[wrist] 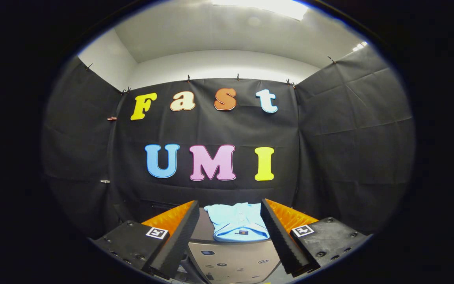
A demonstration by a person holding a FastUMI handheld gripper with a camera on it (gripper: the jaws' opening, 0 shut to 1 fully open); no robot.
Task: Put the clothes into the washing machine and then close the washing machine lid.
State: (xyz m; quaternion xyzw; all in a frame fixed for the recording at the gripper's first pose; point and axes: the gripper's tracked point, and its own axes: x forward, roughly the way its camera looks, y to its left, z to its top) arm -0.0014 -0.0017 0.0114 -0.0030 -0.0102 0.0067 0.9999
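Observation:
A folded light-blue garment [237,223] lies flat on the grey top of the washing machine [233,258], collar end nearest me. My gripper [230,211] is open, raised above the machine's near edge. The garment shows in the gap between the two fingers [179,232], just ahead of them and lower; neither finger touches it. A control panel with small marks runs along the machine's front, below the garment. From here I cannot tell whether the lid is up or down.
Black cloth walls close the booth behind the machine and on both sides, close to it. Above the cloth are a white wall and a bright ceiling light [266,6].

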